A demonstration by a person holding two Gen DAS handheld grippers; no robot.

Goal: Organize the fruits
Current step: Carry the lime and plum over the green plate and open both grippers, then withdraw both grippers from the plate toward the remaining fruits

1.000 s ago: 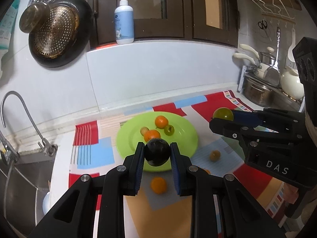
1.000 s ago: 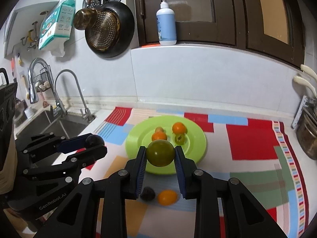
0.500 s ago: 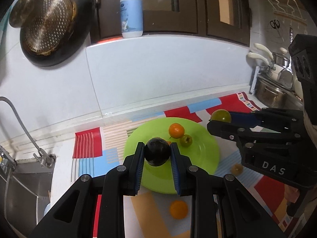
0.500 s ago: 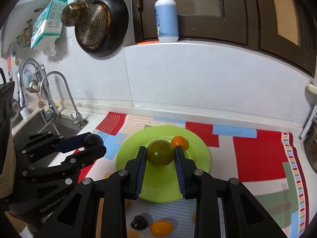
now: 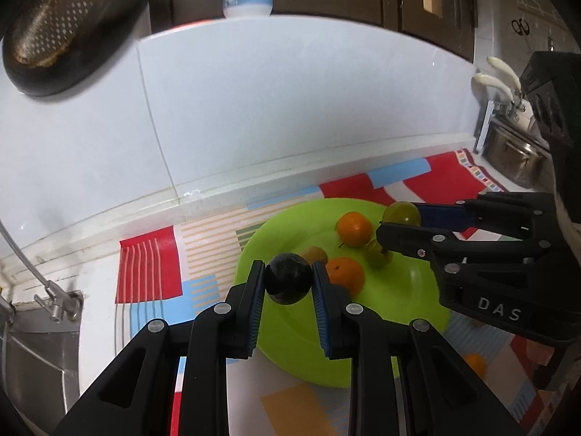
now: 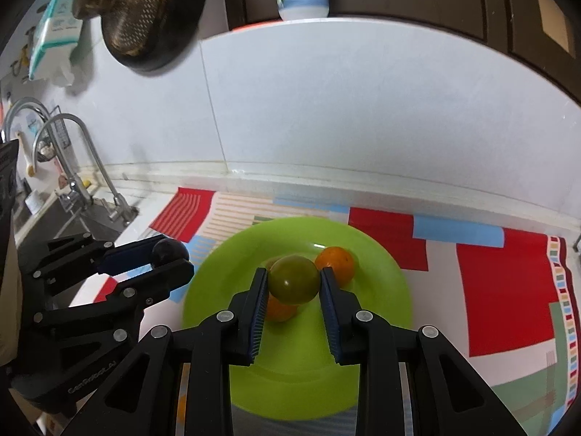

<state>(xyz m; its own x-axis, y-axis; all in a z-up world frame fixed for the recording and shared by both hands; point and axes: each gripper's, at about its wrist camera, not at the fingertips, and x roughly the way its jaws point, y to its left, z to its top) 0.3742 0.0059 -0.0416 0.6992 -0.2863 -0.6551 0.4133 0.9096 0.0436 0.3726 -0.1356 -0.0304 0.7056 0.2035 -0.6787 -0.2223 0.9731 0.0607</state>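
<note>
My left gripper (image 5: pixel 288 283) is shut on a dark plum (image 5: pixel 288 282) and holds it above the left part of the green plate (image 5: pixel 399 309). My right gripper (image 6: pixel 293 283) is shut on a green fruit (image 6: pixel 294 279) above the plate's middle (image 6: pixel 381 312). On the plate lie two oranges (image 5: pixel 354 229) (image 5: pixel 345 274), a small green fruit (image 5: pixel 377 254) and a small brownish fruit (image 5: pixel 315 253). The right gripper shows in the left wrist view (image 5: pixel 401 219); the left gripper shows in the right wrist view (image 6: pixel 170 254).
The plate sits on a colourful patchwork mat (image 6: pixel 508 290). A small orange fruit (image 5: pixel 475 363) lies on the mat at front right. A sink with faucet (image 6: pixel 87 167) is at left. A white tiled wall (image 6: pixel 363 109) stands behind; pots (image 5: pixel 515 152) stand at far right.
Both grippers have moved forward and down toward the plate with their fruits held. The plate fills more of each view, and the loose fruits in front have slipped out of sight.
</note>
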